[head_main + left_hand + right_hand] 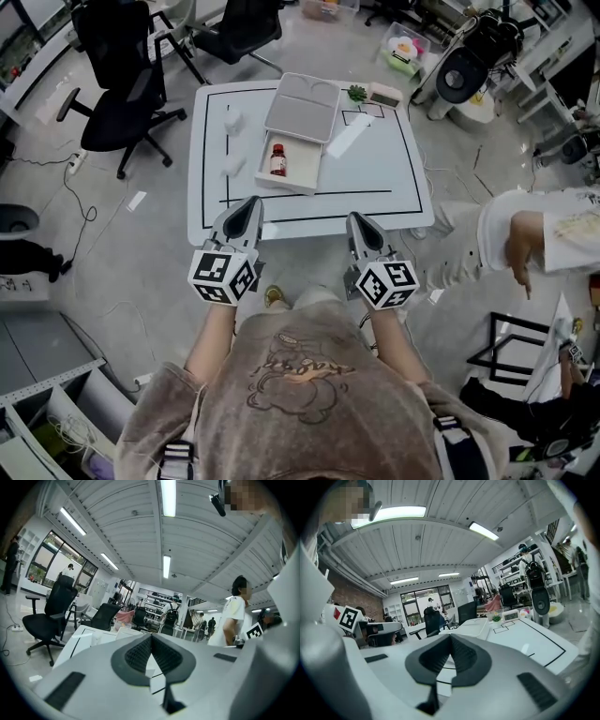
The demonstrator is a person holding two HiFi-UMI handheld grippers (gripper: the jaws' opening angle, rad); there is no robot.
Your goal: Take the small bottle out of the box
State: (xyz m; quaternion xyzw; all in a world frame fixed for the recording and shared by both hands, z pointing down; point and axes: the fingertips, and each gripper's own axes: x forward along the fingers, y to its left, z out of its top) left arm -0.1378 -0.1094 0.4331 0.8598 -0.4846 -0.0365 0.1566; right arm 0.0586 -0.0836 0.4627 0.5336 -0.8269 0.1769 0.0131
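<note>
A small bottle (277, 160) with a red cap and red label lies in the open white box (302, 174) on the white table (375, 178). The box's lid (302, 105) lies flat just behind it. My left gripper (251, 202) hovers at the table's near edge, in front of the box, shut and empty. My right gripper (356, 219) is beside it to the right, also shut with nothing in it. In the left gripper view the gripper (151, 637) has its pads pressed together. The right gripper view shows the gripper (450, 637) the same way, with the box (476, 626) beyond it.
Two small white objects (232, 119) (233, 165) stand on the table left of the box. A little green plant (356, 92) and a small clock (384, 94) sit at the back. Black office chairs (122, 84) stand at the left; a person (525, 234) stands at the right.
</note>
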